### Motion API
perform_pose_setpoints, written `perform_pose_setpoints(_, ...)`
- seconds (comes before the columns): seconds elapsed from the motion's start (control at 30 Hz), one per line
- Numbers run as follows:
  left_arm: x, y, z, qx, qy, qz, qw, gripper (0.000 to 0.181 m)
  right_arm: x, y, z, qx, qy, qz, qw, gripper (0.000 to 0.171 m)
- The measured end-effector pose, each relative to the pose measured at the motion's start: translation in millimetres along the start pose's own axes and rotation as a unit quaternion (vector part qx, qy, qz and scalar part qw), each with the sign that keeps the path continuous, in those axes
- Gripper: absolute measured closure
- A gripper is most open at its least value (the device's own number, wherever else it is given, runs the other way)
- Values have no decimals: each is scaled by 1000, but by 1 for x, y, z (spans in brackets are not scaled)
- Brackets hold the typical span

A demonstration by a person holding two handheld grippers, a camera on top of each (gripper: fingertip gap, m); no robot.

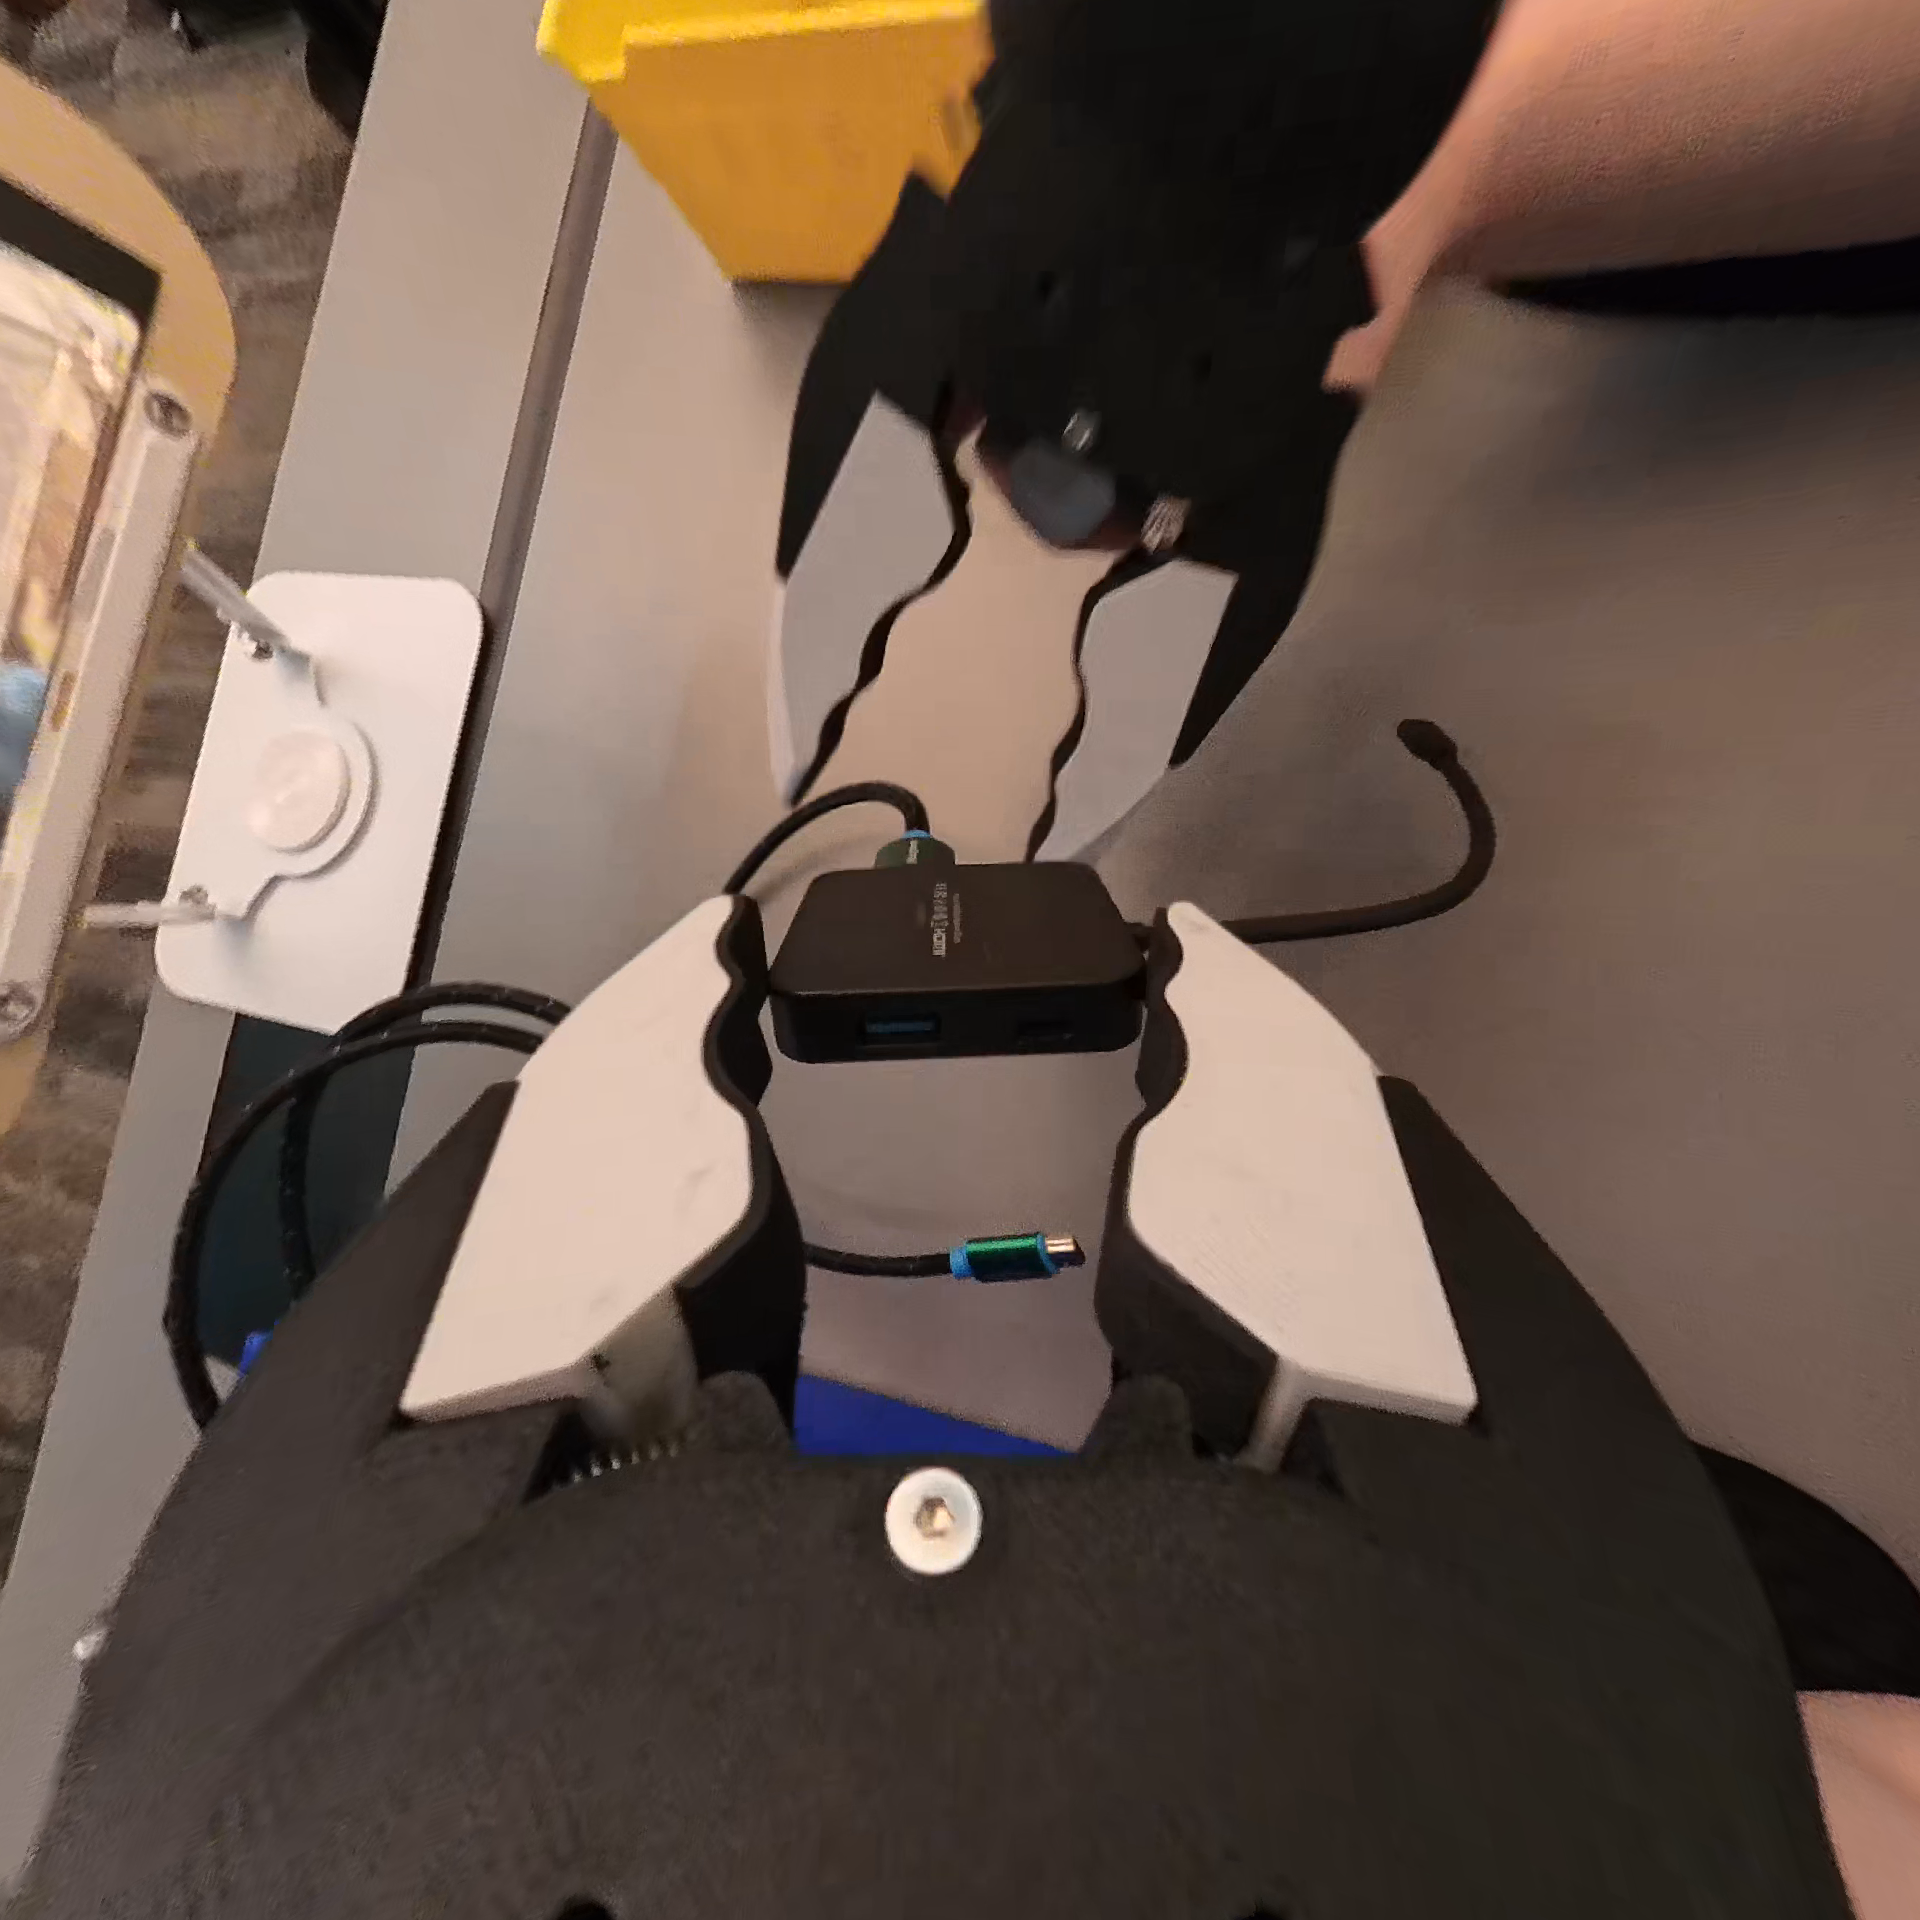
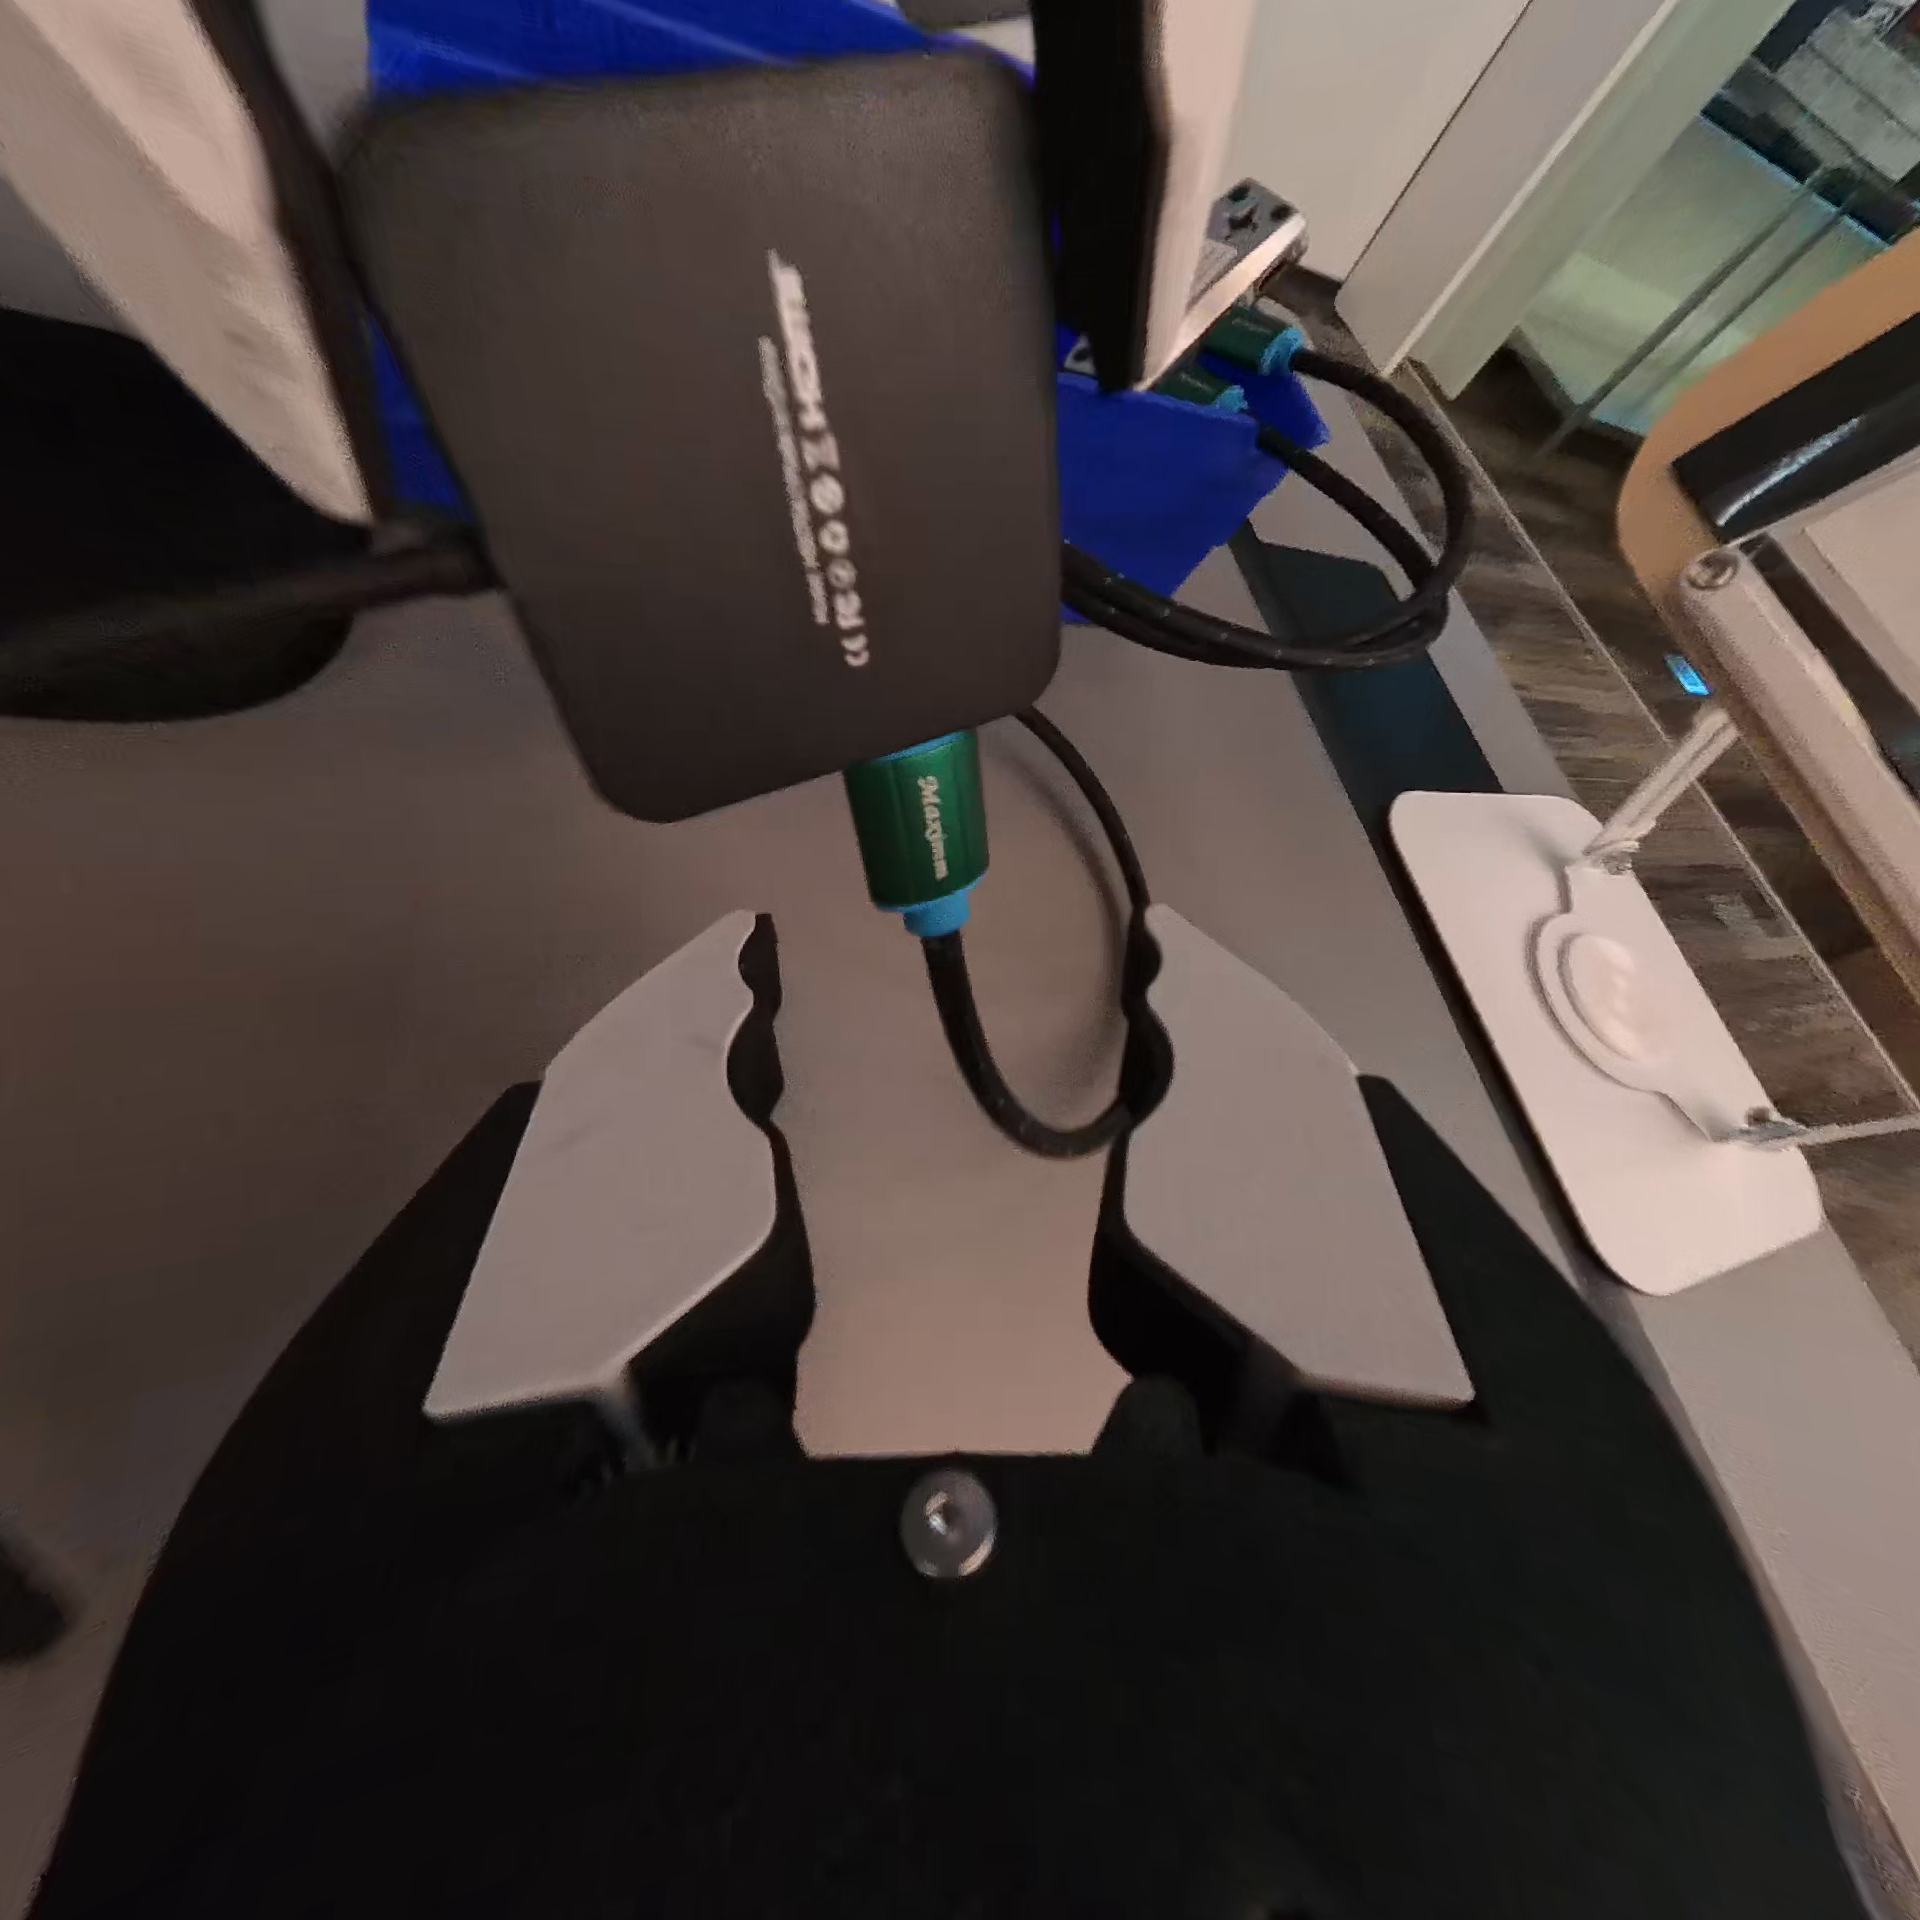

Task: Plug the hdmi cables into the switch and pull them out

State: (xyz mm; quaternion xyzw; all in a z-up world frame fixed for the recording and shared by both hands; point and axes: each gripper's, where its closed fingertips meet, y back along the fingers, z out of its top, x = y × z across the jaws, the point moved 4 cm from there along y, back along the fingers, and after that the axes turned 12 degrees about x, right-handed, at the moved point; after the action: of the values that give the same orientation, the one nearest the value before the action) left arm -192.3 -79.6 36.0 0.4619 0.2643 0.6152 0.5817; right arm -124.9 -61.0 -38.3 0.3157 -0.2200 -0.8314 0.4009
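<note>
Looking along my left gripper (image 1: 951, 971): its fingers clasped the black switch (image 1: 951, 951) by its two sides, above the grey table (image 1: 1558, 1039).
Loose plug: a green and blue connector (image 1: 1013, 1255) on a black cable lay on the table nearer to me than the switch, between the left fingers, touching neither.
Plugged cable: a green HDMI plug (image 2: 914, 847) sat in the switch's far edge, on the side facing my right gripper (image 2: 956, 977).
Right gripper: spread wide and holding nothing; the plugged cable's black lead looped between its fingers.
Short lead: a black pigtail (image 1: 1444, 831) curled off the switch's side.
Farther off: a yellow bin (image 1: 790, 125) stood behind the right gripper.
</note>
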Motion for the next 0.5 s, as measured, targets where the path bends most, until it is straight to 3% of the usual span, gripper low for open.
perform_pose_setpoints(0.03,-3,4,2,-14,-6,-9,1000,112,1,-3,0,-8,-1,1,1000,110)
perform_pose_setpoints(0.07,-6,8,4,-28,-10,-18,999,112,3,-4,0,-15,0,6,1000,128)
perform_pose_setpoints(0.1,-7,10,6,-40,-12,-27,999,112,6,-4,0,-23,6,16,1000,166)
perform_pose_setpoints(0.13,-6,13,6,-49,-11,-30,998,112,7,-3,1,-33,15,20,999,171)
perform_pose_setpoints(0.23,4,14,3,-65,13,-24,997,112,-8,9,-2,12,10,-7,1000,171)
perform_pose_setpoints(0.3,20,20,4,-103,36,18,994,129,-27,24,-5,51,-7,-58,997,171)
perform_pose_setpoints(0.43,43,38,7,-140,100,111,979,107,-66,57,-19,148,-33,-206,967,171)
perform_pose_setpoints(0.5,45,44,16,-157,116,150,969,102,-75,66,-23,176,-47,-242,953,170)
